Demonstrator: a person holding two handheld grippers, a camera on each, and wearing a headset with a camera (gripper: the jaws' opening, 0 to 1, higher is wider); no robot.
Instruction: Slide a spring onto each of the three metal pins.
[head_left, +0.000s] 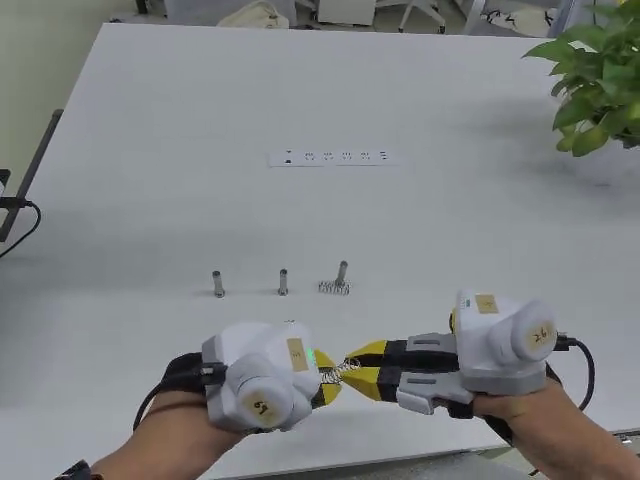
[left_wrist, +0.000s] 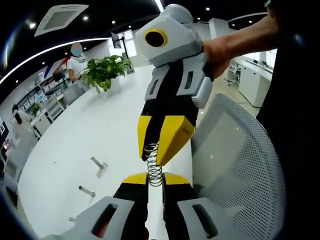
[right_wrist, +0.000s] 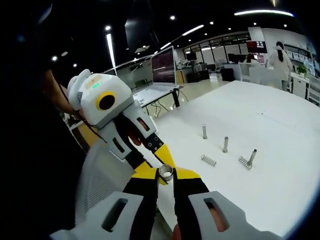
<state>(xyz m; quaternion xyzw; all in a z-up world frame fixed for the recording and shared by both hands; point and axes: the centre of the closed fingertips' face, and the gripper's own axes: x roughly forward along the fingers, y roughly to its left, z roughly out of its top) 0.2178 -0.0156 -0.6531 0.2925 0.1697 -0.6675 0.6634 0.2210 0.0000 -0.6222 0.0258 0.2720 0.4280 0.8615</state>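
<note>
Closest to you, the left gripper (left_wrist: 155, 180) and the right gripper (right_wrist: 166, 175) meet nose to nose just above the near edge of the white table (head_left: 450, 230). The held spring (left_wrist: 154, 166) bridges them. Your left jaws are drawn in on one end of it, and your right jaws are clenched on the other end. In the right gripper view you look straight down its open coil, which sits between the yellow tips.

Just beyond your grippers, a loose spring (right_wrist: 208, 160) lies flat on the table, short of the pins and apart from them.

Past that, the three metal pins stand in a row across your front. The left pin (head_left: 218, 283) and the middle pin (head_left: 283, 282) stand upright and bare. The right pin (head_left: 342, 272) leans a little. A third spring (head_left: 332, 288) lies at its foot and touches it. You cannot tell from here whether that spring goes round the pin.

Farther back, a white power strip (head_left: 330, 157) lies flat mid-table. A potted plant (head_left: 598, 80) stands at the far right corner.
</note>
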